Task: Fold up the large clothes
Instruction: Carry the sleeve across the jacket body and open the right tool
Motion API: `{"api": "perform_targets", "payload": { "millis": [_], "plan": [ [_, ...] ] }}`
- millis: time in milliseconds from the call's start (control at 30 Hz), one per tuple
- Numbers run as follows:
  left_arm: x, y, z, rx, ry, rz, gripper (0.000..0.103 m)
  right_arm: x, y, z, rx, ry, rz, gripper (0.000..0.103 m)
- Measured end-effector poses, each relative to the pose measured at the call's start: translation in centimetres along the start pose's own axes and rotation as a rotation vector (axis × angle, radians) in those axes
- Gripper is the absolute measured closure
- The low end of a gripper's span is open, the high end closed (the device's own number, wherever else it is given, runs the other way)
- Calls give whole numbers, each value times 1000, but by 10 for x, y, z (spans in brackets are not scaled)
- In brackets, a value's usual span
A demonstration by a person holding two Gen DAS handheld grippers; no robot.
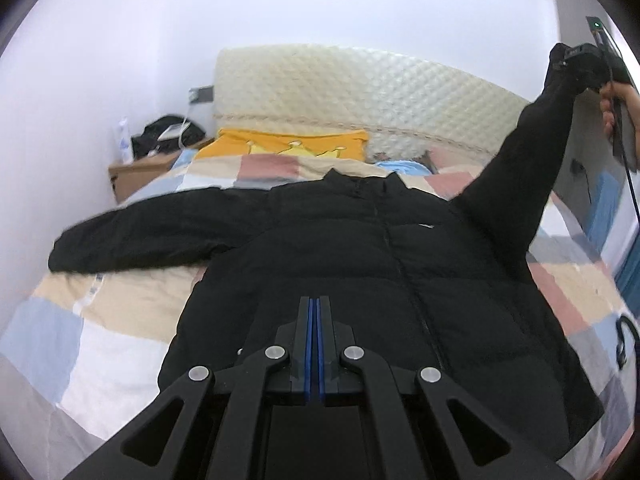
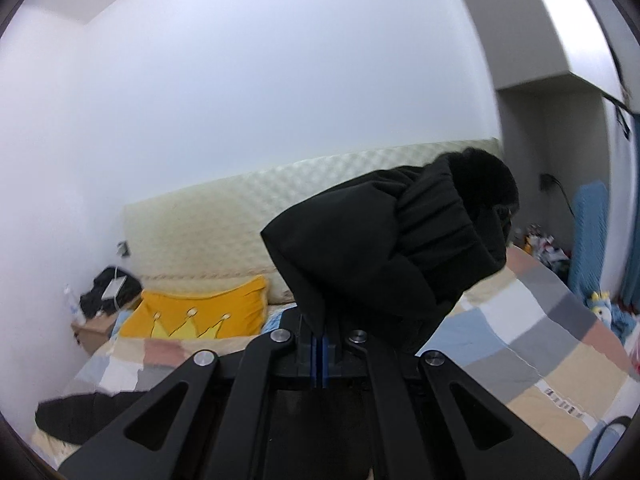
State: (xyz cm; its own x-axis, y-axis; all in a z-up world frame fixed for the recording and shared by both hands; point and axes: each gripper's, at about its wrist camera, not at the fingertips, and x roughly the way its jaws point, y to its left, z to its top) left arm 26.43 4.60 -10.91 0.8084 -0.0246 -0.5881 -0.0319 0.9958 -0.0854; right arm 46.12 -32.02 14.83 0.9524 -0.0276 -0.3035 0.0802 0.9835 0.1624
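A black puffer jacket (image 1: 360,264) lies front up on the bed, collar toward the headboard and zip down its middle. Its left sleeve (image 1: 140,236) is stretched flat across the quilt. The right sleeve (image 1: 516,184) is lifted off the bed, and its ribbed cuff (image 2: 432,232) bunches over my right gripper (image 2: 319,332), which is shut on the cuff fabric. In the left wrist view the right gripper (image 1: 562,60) is high at the right, held by a hand (image 1: 614,108). My left gripper (image 1: 315,304) hovers over the jacket's lower body, blue pads together with nothing between them.
A checked quilt (image 1: 120,320) covers the bed. A yellow crown pillow (image 1: 288,144) and a quilted headboard (image 1: 360,88) are at the far end. A bedside table (image 1: 136,172) with dark clutter stands at the left wall. A black cable (image 1: 624,340) lies at the right edge.
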Motion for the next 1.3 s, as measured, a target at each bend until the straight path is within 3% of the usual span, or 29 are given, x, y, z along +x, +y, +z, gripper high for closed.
{"api": "perform_targets", "payload": {
  "millis": [200, 333, 500, 800, 1067, 1300],
  "plan": [
    [16, 31, 3, -84, 39, -1, 103, 15, 85, -28, -70, 39, 107, 101],
    [17, 50, 2, -153, 34, -54, 103, 30, 138, -59, -91, 83, 195, 101],
    [6, 67, 4, -205, -13, -83, 103, 51, 195, -114, -165, 189, 286, 101],
    [-1, 83, 3, -263, -57, -95, 103, 87, 282, -247, -366, 379, 385, 101],
    [7, 86, 1, -272, -50, -78, 103, 110, 301, -342, -500, 510, 377, 100],
    [22, 83, -2, -255, -24, -76, 103, 119, 283, -365, -461, 584, 408, 97]
  ]
}}
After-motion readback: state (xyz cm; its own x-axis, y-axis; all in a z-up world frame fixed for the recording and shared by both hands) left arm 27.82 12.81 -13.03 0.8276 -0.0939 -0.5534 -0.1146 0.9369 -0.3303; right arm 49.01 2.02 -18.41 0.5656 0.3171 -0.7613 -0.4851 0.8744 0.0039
